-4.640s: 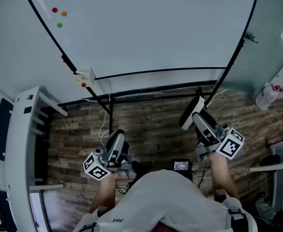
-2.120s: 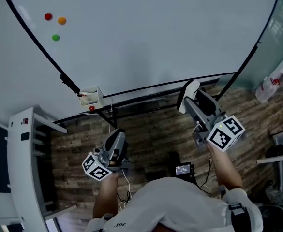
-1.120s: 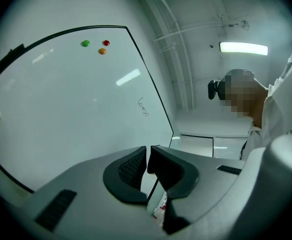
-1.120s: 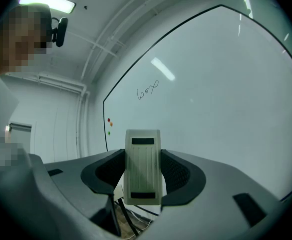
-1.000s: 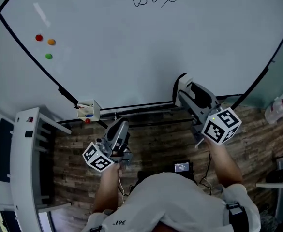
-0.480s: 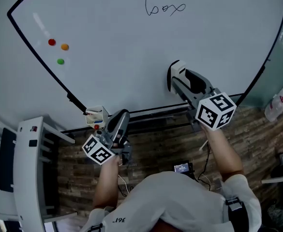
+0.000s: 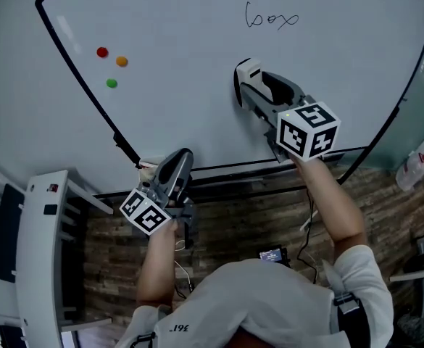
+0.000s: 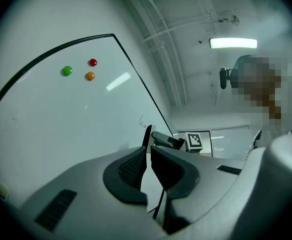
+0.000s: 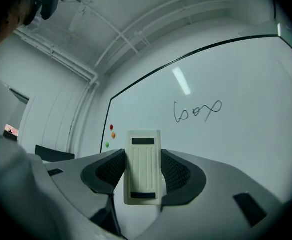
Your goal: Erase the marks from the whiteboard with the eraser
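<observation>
A large whiteboard (image 7: 197, 64) fills the upper head view, with a handwritten black scribble (image 7: 271, 17) near its top. My right gripper (image 7: 245, 85) is shut on a white eraser (image 7: 243, 74) and is raised in front of the board, below and left of the scribble. In the right gripper view the eraser (image 9: 144, 167) stands upright between the jaws, under the scribble (image 9: 195, 111). My left gripper (image 7: 175, 171) hangs low by the board's bottom edge, shut with nothing in it. In the left gripper view its jaws (image 8: 148, 165) meet in front of the whiteboard (image 8: 66, 124).
Three round magnets, red (image 7: 102, 52), orange (image 7: 122, 61) and green (image 7: 111, 83), stick on the board's left part. A small marker tray (image 7: 151, 167) hangs at the board's bottom frame. A white rack (image 7: 41, 259) stands at the left, wood-pattern floor (image 7: 233, 216) below.
My right gripper has risen with the eraser from below the board's bottom edge to in front of the board, closer to the scribble. The left gripper rose slightly toward the bottom frame.
</observation>
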Demonstrator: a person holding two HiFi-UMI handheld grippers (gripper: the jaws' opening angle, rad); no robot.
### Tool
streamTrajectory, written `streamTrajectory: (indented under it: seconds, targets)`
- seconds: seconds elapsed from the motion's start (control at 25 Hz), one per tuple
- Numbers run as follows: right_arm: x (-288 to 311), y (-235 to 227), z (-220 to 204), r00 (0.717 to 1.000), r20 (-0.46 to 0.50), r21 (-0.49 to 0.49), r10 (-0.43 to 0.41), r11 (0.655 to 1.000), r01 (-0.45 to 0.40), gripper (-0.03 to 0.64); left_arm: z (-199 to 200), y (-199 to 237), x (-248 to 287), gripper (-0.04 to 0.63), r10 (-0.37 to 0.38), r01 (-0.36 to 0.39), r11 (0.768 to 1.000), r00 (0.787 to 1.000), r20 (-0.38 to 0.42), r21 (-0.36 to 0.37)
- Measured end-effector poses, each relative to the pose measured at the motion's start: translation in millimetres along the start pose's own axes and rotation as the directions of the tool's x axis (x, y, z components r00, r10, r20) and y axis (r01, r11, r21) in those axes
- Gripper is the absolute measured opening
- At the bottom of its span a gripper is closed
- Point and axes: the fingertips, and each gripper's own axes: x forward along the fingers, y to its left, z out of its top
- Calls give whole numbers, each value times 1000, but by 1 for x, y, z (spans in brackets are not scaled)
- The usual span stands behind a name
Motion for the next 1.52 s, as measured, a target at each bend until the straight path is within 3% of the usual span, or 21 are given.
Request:
streamTrajectory:
  seconds: [0.24,0.56,0.8,1.08,1.16,1.36,1.52]
  targets:
    - [40,25,25,1000,3,-94,14,995,-14,242,23,4,-11,32,-5,4,1000,1000,9,31]
    - [91,23,73,991,43,-312,-124,941,131,242,46,18,-29,32,5,-6,999,1000,29,53]
    - [123,18,92,969,70,-448,-237,860,243,242,51,25,-32,32,11,-13,999,999,31,50]
    - [141,23,90,937,153,-652,-313,681,334,242,46,33,-33,32,15,-16,999,1000,17,42]
    - [141,23,88,929,189,-674,-317,646,358,244,45,36,-33,32,15,-16,999,1000,10,39]
    - [143,21,87,916,230,-687,-330,611,393,247,40,46,-29,32,12,-12,1000,1000,-10,22]
    - [143,19,87,913,227,-664,-340,631,400,256,37,49,-30,32,-2,2,1000,1000,-30,8]
